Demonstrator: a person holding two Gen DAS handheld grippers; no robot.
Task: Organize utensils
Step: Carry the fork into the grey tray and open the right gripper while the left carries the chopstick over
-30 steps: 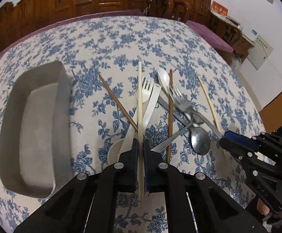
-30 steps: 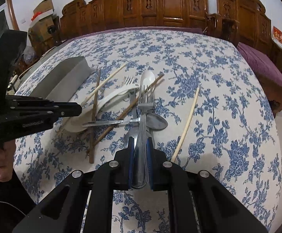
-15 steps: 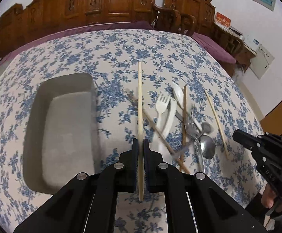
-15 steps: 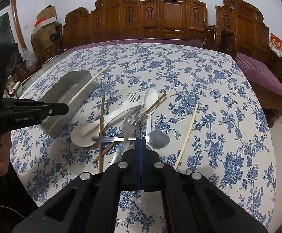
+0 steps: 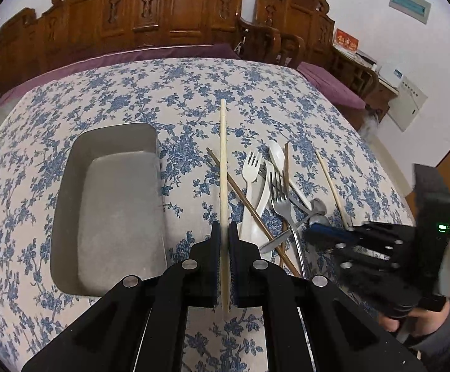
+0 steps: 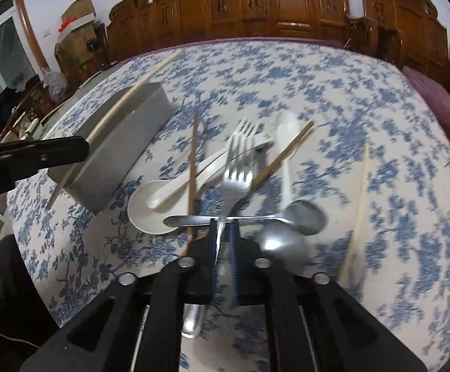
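The left gripper (image 5: 224, 248) has its 2 fingers pressed together on a pale chopstick (image 5: 223, 167), which runs straight along the fingers and points away toward the table's far edge. It hangs above the cloth just right of the grey tray (image 5: 69, 186). From the right wrist view this chopstick (image 6: 122, 105) crosses above the tray's (image 6: 125, 142) near long wall at a slant.

The right gripper (image 6: 224, 235) has a steel fork (image 6: 235, 167) between its fingers, tines pointing away toward the far edge, handle end sticking out behind the fingers. A slight gap shows beside the handle and the view is blurred, so I cannot tell whether the fork is clamped.

The remaining utensils lie in a heap on the blue-flowered tablecloth (image 5: 131, 93), right of the tray, toward the table's right edge. A white fork (image 5: 251, 173) and a white spoon (image 5: 279, 161) lie lengthwise, heads toward the far edge. A large white soup spoon (image 6: 162, 198) rests with its bowl toward the near edge. 2 brown chopsticks (image 5: 246, 204) cross the heap diagonally. A steel spoon (image 6: 302, 214) lies crosswise, left to right, with its bowl on the right. Another pale chopstick (image 5: 331, 186) lies alone on the right of the heap, lengthwise.

Carved wooden chairs (image 5: 162, 9) stand behind the far edge. A red sign (image 5: 345, 42) on the wall bears writing too small to read.
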